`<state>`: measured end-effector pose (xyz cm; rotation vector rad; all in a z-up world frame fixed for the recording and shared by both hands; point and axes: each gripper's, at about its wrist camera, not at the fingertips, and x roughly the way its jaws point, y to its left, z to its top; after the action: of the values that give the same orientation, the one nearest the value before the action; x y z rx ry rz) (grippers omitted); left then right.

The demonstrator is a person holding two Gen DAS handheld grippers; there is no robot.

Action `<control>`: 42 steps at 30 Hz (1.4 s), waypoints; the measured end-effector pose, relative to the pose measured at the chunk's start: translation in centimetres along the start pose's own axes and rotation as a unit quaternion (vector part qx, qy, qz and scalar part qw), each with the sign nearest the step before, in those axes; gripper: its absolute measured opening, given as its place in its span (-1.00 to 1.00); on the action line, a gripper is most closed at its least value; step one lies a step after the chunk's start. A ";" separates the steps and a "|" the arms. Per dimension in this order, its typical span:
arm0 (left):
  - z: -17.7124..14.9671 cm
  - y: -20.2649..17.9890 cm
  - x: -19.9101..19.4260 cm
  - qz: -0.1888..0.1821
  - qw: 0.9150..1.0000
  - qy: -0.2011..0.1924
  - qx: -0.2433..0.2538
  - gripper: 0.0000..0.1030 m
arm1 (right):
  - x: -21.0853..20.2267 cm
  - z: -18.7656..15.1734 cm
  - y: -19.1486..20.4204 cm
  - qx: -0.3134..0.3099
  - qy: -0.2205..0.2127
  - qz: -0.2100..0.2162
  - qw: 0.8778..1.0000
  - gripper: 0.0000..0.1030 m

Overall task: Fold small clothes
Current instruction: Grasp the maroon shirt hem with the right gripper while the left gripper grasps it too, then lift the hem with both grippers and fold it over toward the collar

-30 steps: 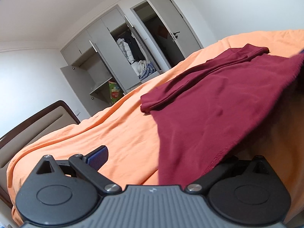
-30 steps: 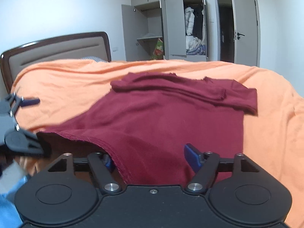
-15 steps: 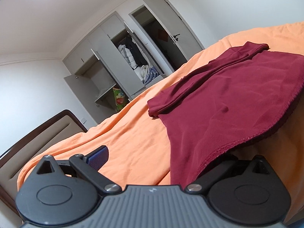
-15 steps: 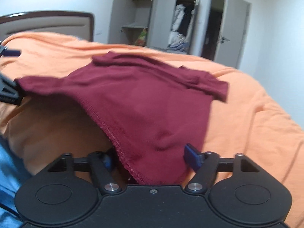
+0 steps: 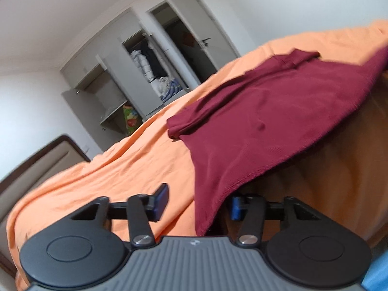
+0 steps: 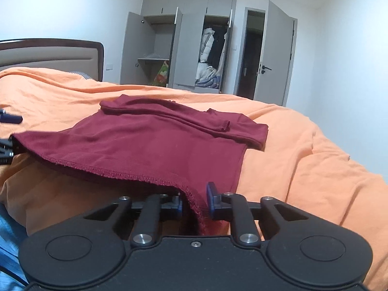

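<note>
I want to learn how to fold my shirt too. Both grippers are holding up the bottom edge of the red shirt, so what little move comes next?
Probably carry the hem forward toward the collar. The left gripper and right gripper hold the red shirt lifted while its top lies on the orange bedspread.

No text, label, brand name or number can be read in either view. The left gripper point(image 5: 197, 202) carries only a small embossed emblem on its grey ribbed housing, too small to tell what it shows. The colourful bag point(image 6: 162, 74) standing in the open wardrobe point(image 6: 186, 48) has a printed pattern, but any lettering on it is too blurred to make out. The maroon shirt point(image 6: 150, 140) shows no print or tag
</note>
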<state>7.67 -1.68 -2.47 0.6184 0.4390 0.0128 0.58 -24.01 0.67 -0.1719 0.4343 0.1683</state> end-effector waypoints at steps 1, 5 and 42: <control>-0.1 -0.4 -0.1 0.000 1.000 0.000 0.012 -0.24 | -0.1 0.0 0.1 0.000 -0.004 -0.001 1.000 -0.72; -0.3 -1.4 -0.3 -0.003 0.999 0.001 0.036 -0.58 | -0.4 0.2 0.4 -0.003 -0.016 0.000 1.000 -0.85; 5.0 15.9 -10.4 -0.153 0.930 -0.180 -0.283 -0.93 | -13.6 7.7 -6.3 0.076 -0.244 0.078 0.964 -0.91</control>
<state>2.17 7.10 14.25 -0.0275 0.1534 -0.2604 -7.20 -30.31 14.23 0.0576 -0.0328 0.3225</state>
